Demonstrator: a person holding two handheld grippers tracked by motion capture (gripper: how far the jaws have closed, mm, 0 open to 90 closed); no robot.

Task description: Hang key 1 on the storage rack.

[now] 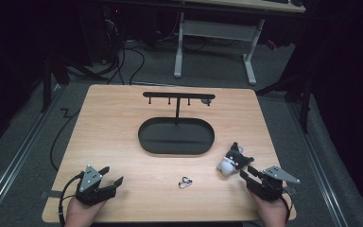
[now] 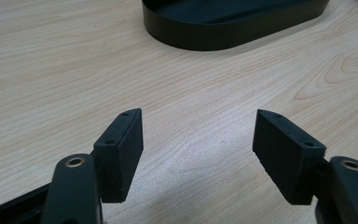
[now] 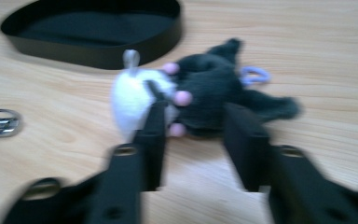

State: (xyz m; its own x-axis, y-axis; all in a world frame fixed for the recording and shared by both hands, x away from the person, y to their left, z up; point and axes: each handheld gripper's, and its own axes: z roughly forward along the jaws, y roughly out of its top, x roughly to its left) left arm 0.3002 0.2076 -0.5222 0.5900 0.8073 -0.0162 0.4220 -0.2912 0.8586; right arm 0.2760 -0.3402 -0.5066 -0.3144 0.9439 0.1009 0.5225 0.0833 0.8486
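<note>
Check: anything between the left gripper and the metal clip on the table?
Nothing: bare wood separates the left gripper from the metal clip, per the high view.

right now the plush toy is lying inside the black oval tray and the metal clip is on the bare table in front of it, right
Not quite. The plush toy lies on the table beside the black oval tray, near the right gripper, as the high view shows. The metal clip is on the bare table.
</note>
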